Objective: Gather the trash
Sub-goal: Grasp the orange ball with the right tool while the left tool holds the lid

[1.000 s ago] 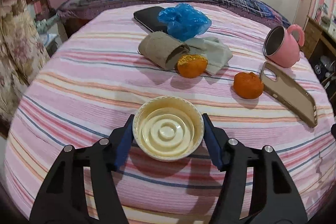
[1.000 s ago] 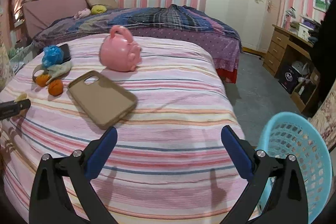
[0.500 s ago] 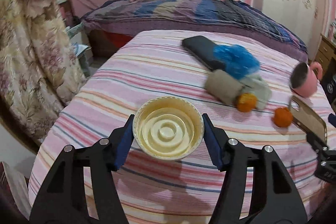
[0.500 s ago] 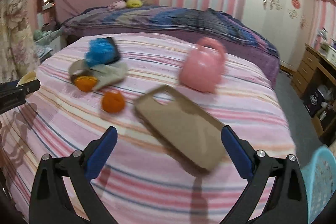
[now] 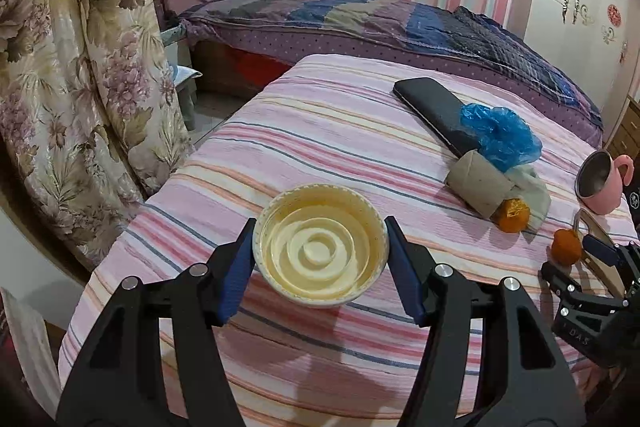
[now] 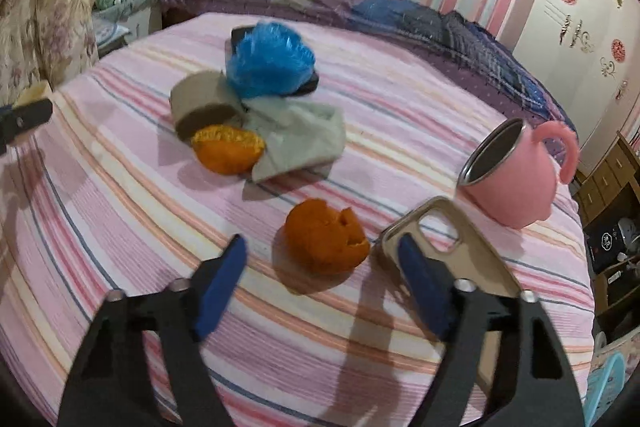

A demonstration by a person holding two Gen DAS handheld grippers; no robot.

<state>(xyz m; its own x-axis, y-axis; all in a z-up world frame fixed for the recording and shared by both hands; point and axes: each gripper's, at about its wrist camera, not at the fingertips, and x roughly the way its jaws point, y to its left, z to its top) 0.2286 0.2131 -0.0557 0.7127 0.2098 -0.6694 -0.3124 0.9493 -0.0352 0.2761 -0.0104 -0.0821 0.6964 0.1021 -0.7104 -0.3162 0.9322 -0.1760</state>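
Observation:
My left gripper (image 5: 320, 259) is shut on a cream round bowl (image 5: 320, 247), held over the near left part of the striped bed (image 5: 320, 131). In the right wrist view my right gripper (image 6: 321, 247) is low over the bed with its jaws closing. A torn orange peel (image 6: 324, 243) lies between and just ahead of its blue fingertips (image 6: 236, 251), with a gap on each side. A second orange peel (image 6: 228, 149), a cardboard roll (image 6: 200, 103), a crumpled blue plastic bag (image 6: 268, 59) and a grey cloth (image 6: 304, 139) lie clustered further back.
A tan phone case (image 6: 448, 247) lies right beside the right finger, with a pink mug (image 6: 516, 175) on its side behind it. A black flat case (image 5: 432, 107) sits under the blue bag. A light blue basket (image 6: 604, 387) stands off the bed's right edge. A floral curtain (image 5: 80, 87) hangs left.
My right gripper swung left from the basket side to the orange peel and its jaws narrowed. My left gripper carried the bowl toward the bed's left side.

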